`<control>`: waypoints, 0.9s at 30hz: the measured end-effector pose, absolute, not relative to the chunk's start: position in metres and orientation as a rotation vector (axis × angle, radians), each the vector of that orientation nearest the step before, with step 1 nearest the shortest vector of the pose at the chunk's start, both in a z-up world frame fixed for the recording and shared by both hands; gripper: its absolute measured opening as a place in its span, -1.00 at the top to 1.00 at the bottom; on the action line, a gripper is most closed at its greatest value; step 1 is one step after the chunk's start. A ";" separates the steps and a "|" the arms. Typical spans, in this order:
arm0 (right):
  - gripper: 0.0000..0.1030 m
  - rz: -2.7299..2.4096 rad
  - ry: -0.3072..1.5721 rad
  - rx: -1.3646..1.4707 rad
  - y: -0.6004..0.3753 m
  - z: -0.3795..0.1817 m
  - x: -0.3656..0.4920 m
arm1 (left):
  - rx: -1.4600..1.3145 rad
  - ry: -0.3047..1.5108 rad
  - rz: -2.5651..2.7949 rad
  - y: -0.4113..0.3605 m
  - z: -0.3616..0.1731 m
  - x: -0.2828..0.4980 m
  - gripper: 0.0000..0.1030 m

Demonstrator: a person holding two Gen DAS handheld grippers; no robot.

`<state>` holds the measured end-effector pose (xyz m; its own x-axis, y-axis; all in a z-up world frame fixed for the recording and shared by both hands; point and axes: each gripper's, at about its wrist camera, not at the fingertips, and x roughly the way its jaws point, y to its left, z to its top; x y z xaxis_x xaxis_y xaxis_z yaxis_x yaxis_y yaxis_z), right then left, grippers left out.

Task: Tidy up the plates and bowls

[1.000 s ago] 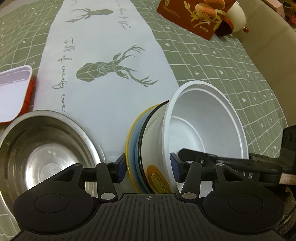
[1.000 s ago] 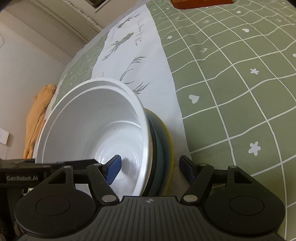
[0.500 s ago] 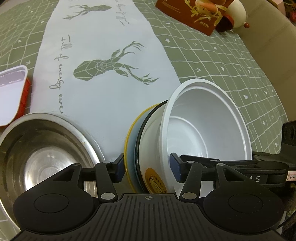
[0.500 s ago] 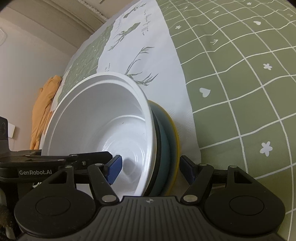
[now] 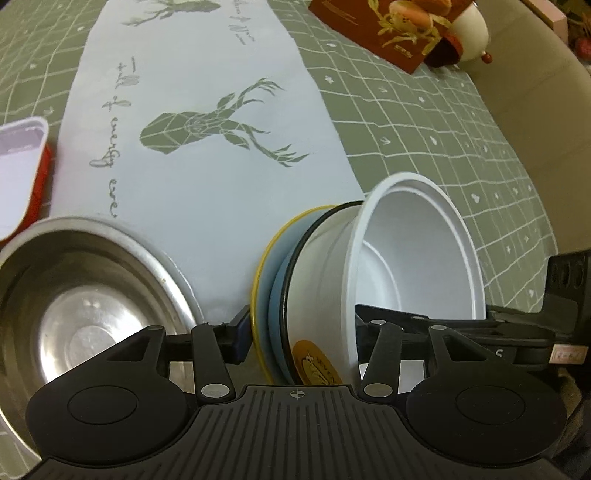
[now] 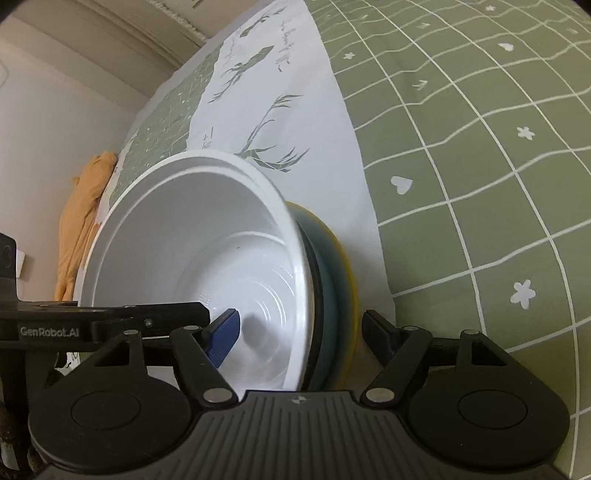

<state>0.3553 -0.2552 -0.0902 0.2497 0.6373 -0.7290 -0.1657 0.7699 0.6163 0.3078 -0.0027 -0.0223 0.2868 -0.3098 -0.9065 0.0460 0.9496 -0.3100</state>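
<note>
A stack stands on edge on the white table runner (image 5: 192, 184): a yellow-rimmed plate (image 5: 259, 280), a blue plate (image 5: 277, 299), a black-rimmed white bowl with a gold sticker (image 5: 319, 280) and a white plastic bowl (image 5: 417, 266). My left gripper (image 5: 299, 326) is shut on this stack, one pad behind the yellow plate, the other inside the white bowl. My right gripper (image 6: 300, 326) straddles the same stack from the other side. Its jaws are opening: the blue pad is inside the white bowl (image 6: 207, 251), and the outer finger stands clear of the yellow plate (image 6: 349, 280).
A steel bowl (image 5: 74, 295) sits just left of the stack, with a red and white tray (image 5: 18, 166) beyond it. A red printed box (image 5: 388, 29) and a white round object lie at the table's far end. Green checked cloth (image 6: 480, 166) stretches to the right.
The right gripper's jaws have spread a little, and its outer finger has drawn off the yellow plate. The stack stays on edge in the left gripper.
</note>
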 end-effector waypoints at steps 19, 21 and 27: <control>-0.24 0.577 1.239 0.487 -0.251 -0.090 0.354 | -0.198 1.280 -0.253 -0.010 -0.023 0.310 -0.19; -0.24 0.571 1.242 0.489 -0.250 -0.089 0.354 | -0.205 1.282 -0.251 -0.010 -0.023 0.310 -0.19; -0.24 0.545 1.257 0.505 -0.249 -0.087 0.352 | -0.221 1.286 -0.255 -0.008 -0.022 0.309 -0.19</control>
